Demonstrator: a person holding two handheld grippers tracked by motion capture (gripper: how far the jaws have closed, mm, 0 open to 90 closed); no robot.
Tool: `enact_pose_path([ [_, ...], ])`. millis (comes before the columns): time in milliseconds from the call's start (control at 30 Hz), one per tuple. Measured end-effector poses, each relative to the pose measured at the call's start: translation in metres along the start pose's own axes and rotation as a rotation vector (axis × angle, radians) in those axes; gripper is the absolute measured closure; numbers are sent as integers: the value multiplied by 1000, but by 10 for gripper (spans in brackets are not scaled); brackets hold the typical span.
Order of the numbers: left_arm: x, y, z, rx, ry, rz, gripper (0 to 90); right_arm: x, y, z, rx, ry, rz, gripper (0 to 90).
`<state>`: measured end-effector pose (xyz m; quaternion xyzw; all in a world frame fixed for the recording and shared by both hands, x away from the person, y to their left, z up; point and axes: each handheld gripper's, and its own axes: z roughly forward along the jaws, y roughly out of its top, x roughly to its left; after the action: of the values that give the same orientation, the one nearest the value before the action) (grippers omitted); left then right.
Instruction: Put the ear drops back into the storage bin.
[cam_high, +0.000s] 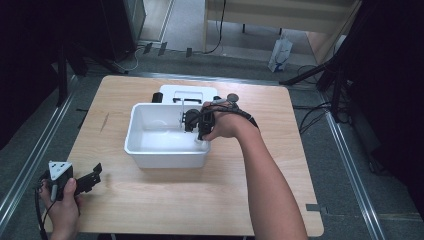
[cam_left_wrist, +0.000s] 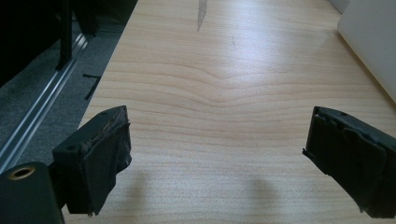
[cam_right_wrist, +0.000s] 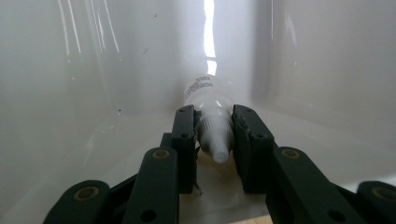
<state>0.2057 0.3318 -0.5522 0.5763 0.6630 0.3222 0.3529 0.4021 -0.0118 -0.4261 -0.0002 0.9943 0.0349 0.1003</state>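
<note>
A white plastic tub stands mid-table. My right gripper reaches down into its right side. In the right gripper view its jaws are shut on a small white bottle by the ribbed cap, nozzle toward the camera, body pointing at the tub's inner wall. My left gripper rests at the table's near-left corner, held in a hand. In the left gripper view its fingers stand wide apart over bare wood with nothing between them.
A white lid with a handle lies flat behind the tub, a small black object at its left. The wooden table has metal rails along the floor at both sides. The tub's outer wall shows at the right of the left gripper view.
</note>
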Motion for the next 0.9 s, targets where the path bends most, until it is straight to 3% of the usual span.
enact_pose_path([
  [567,0,0,0,-1,-4,-7,76,-3,9,15,76,14,3,712],
  [733,0,0,0,-1,-4,-7,76,-2,9,15,76,16,8,676],
  [900,0,0,0,-1,-4,-7,76,-4,4,6,27,3,40,609],
])
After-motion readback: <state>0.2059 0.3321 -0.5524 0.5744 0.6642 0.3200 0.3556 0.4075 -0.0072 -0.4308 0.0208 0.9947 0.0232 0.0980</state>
